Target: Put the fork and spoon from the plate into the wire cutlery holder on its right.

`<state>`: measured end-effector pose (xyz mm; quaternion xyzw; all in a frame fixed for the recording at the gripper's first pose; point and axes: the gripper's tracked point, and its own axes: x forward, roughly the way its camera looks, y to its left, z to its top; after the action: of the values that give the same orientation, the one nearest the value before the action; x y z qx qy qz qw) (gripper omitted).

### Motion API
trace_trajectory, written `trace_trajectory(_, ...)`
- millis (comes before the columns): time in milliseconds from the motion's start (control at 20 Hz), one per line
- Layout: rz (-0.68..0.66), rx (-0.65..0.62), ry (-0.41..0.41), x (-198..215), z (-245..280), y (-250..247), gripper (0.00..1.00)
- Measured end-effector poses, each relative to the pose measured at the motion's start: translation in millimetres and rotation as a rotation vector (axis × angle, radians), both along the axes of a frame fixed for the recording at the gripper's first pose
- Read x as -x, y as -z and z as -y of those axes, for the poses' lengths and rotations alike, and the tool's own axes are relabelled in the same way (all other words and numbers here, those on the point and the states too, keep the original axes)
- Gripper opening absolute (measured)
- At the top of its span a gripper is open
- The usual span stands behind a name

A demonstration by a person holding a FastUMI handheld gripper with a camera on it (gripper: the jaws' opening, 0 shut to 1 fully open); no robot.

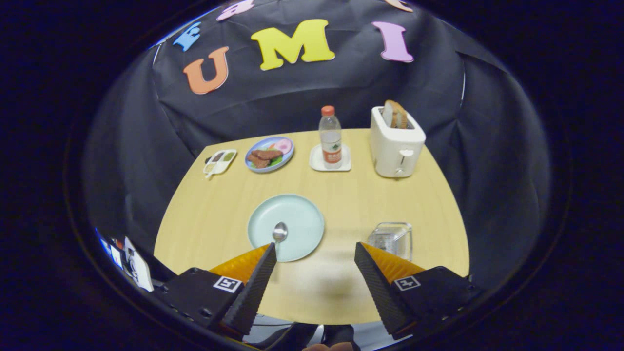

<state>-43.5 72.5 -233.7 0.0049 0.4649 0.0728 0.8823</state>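
Looking along the gripper view: a pale wooden table (341,204) set against the black cloth wall
Gripper (315,253): fingers spread wide apart, nothing between them, hanging above the near part of the table
Left finger: its tip sits just at the near rim of the plate, beside the spoon's handle, though whether it touches either is hard to judge from this angle
Plate (302,219): round, pale green, just ahead of the fingers and nearer the left one
Spoon (279,232): lying on the plate's near left part, bowl pointing away, handle running back toward the left fingertip
Fork: I cannot make one out on the plate
Wire cutlery holder (391,239): to the right of the plate, just beyond the right fingertip, standing upright on the table; it looks empty, but its inside is dim
Far row, beyond the plate: a small divided dish (220,161), a blue plate of food (269,153), a water bottle (330,136) standing on a white coaster (317,163), and a white toaster (396,146) with bread (396,115) in its slot
Near left, off the table: some small boxed items, too blurred to name
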Motion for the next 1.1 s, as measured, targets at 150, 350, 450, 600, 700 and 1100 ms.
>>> trace_trajectory(150,-0.075,0.003,-0.039,8,-40,37,0.97)
trace_trajectory(350,-0.169,0.041,-0.071,15,-73,84,0.97)
trace_trajectory(450,-0.195,0.084,-0.085,14,-80,105,0.97)
trace_trajectory(600,-0.251,0.104,-0.064,15,-85,135,0.97)
trace_trajectory(700,-0.28,0.111,-0.04,14,-84,149,0.96)
trace_trajectory(1100,-0.349,0.123,-0.007,9,-85,179,0.69)
